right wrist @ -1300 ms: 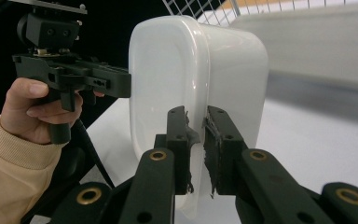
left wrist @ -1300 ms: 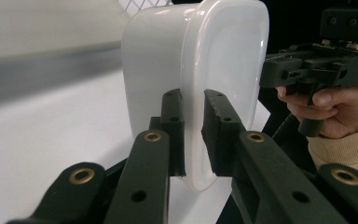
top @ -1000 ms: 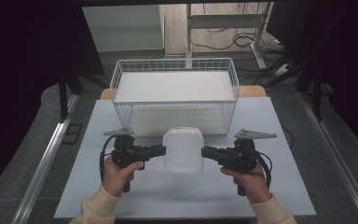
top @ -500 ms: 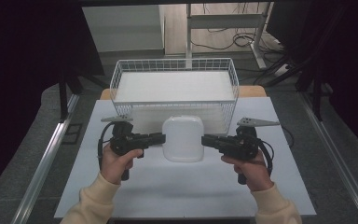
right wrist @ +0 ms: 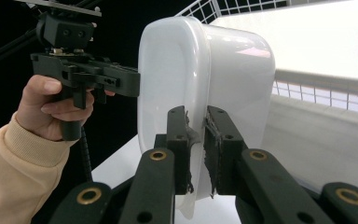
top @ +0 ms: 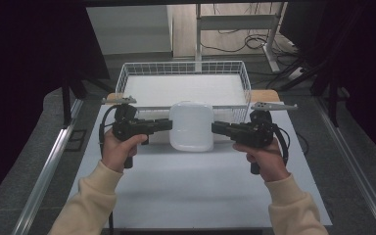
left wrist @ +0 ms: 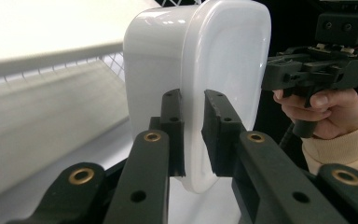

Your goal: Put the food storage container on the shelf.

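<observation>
My left tongs [top: 165,124] and right tongs [top: 217,128] each pinch the rim of the white plastic container [top: 191,126], held clear of the counter [top: 186,186] near its far edge. Just behind stands a white wire basket [top: 122,78]; dark curtains surround us.

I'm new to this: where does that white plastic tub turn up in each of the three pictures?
High view: the white tub sits at centre, held between the left gripper and the right gripper, just in front of the wire basket.
Left gripper view: centre, rim pinched in the jaws.
Right gripper view: centre, rim pinched likewise.
Shared landmark: the wire basket's mesh behind the tub.
</observation>
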Available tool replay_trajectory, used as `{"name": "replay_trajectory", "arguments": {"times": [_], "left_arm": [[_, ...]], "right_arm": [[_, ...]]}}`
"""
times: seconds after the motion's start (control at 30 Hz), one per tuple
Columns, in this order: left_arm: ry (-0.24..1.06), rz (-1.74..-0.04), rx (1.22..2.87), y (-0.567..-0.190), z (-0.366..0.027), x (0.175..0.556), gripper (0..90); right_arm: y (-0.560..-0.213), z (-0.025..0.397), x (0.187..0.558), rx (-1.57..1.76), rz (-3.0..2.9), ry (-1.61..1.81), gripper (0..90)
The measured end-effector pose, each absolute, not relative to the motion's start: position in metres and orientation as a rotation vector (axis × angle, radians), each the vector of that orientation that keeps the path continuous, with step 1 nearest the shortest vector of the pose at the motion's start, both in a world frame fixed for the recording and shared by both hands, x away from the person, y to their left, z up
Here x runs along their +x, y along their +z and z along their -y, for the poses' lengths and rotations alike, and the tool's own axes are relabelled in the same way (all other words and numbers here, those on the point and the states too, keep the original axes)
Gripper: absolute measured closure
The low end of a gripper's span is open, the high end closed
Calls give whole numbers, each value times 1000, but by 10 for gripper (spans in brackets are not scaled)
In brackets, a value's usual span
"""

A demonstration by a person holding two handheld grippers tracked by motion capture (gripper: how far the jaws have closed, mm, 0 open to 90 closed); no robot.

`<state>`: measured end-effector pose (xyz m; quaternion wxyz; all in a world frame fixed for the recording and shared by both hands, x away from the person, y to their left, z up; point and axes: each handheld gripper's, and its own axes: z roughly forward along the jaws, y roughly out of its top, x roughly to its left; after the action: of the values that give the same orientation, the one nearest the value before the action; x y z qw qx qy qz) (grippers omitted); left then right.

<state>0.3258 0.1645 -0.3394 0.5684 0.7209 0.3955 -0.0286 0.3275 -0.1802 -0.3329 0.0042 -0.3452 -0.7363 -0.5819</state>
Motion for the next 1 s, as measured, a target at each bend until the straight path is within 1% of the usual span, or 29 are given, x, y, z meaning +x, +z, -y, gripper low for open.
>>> {"name": "replay_trajectory", "arguments": {"times": [0.6, 0.73, 1.0], "left_arm": [[-60, -938, 1685, -295, -175, 383, 793], [-75, -944, 1675, -290, -179, 397, 793], [-106, -949, 1676, -288, -183, 421, 793]], "right_arm": [[-290, 170, 389, -1091, 2281, -1818, 802], [-281, 166, 406, -1095, 2271, -1813, 803], [-277, 164, 426, -1084, 2264, -1805, 801]]}}
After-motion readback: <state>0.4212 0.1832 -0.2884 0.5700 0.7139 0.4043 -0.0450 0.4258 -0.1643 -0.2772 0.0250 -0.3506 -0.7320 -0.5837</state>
